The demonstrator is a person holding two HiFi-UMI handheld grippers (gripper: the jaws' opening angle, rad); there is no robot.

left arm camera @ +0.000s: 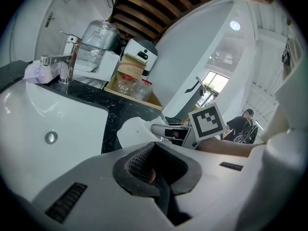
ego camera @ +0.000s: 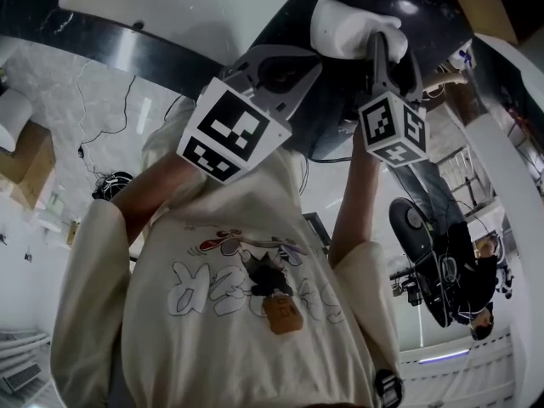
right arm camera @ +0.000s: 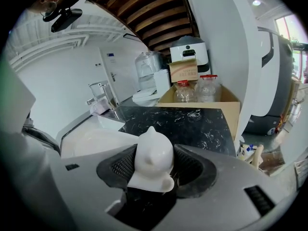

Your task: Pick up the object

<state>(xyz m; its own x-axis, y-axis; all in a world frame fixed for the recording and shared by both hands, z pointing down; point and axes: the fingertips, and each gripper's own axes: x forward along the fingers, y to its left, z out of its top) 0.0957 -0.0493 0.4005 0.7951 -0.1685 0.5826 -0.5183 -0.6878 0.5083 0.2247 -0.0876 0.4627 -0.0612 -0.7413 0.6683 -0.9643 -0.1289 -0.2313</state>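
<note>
Right gripper view gives us the clearest read: the right gripper (right arm camera: 152, 174) has its jaws pinched on the white object (right arm camera: 153, 157), a small smooth figurine with a pointed top, which sits upright between the ribbed pads. It is off the black marbled counter (right arm camera: 185, 121), which shows beyond it and apart from it, with the white sink (right arm camera: 94, 139) to one side and a cardboard box (right arm camera: 226, 102) of jars at the far end. In the left gripper view, the left gripper (left arm camera: 155, 177) has its jaws pressed together with nothing we can name between them. It points past a tap (left arm camera: 65, 64) at the sink's edge. From the head view we see both grippers raised side by side in front of a person in a cream sweatshirt (ego camera: 246, 313), the object at the right one's tip. We judge the pick-up itself done, with the lift and hold as the step in hand. Since the task names no place to set it down, the next move calls only for a steady pinch and a level hold. The figurine looks glossy, so any loosening could let it slip.
</note>
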